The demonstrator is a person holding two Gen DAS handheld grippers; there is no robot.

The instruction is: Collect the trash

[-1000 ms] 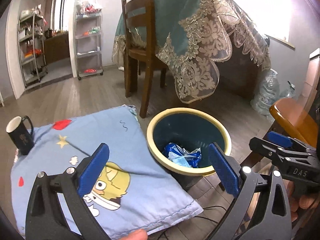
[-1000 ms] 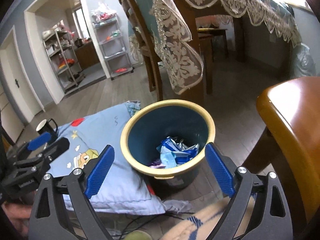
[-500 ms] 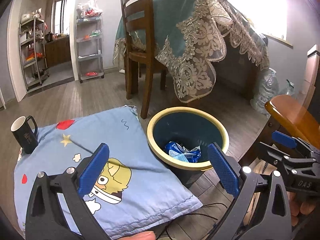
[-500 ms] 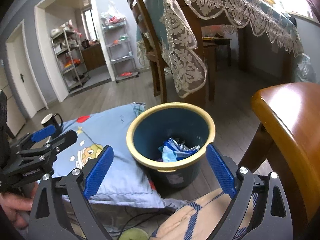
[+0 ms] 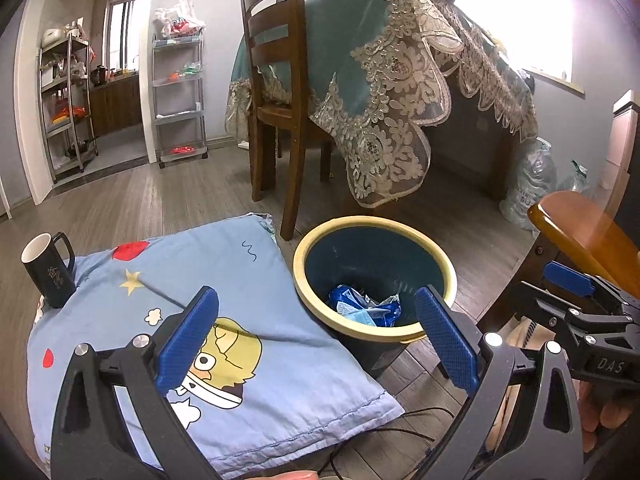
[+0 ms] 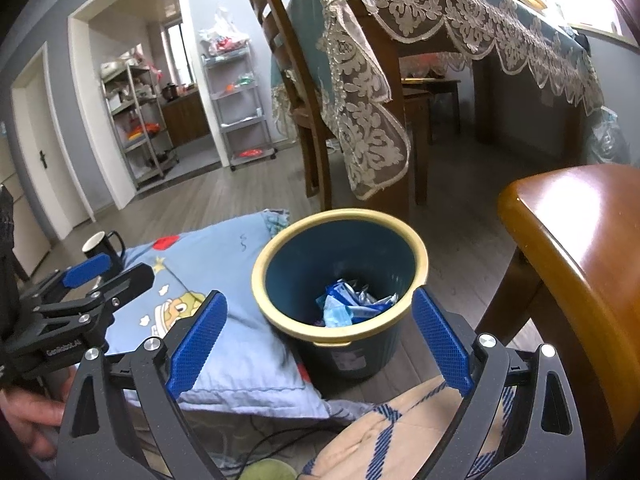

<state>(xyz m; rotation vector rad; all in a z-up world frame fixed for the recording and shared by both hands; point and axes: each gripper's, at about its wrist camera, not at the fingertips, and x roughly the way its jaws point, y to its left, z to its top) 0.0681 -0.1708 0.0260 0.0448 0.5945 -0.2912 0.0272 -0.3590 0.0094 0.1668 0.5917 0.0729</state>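
A dark blue bin with a cream rim (image 5: 400,228) (image 6: 340,214) stands on the wood floor. Crumpled blue and white wrappers (image 5: 362,307) (image 6: 348,308) lie at its bottom. My left gripper (image 5: 320,334) is open and empty, held above the pillow's near edge and the bin's near rim. My right gripper (image 6: 318,330) is also open and empty, hovering in front of the bin. Each gripper shows in the other's view: the right gripper (image 5: 580,300) at the right edge, the left gripper (image 6: 88,280) at the left.
A light blue cartoon pillow (image 5: 192,280) lies left of the bin, a black mug (image 5: 46,270) on its far corner. A wooden chair (image 5: 276,92) and lace-draped table (image 5: 392,60) stand behind. An orange-brown wooden seat (image 6: 576,248) is at right. A dark cable (image 5: 380,436) runs on the floor.
Both grippers have drawn back and up from the bin, which now looks smaller and farther off. The jaws stay open.
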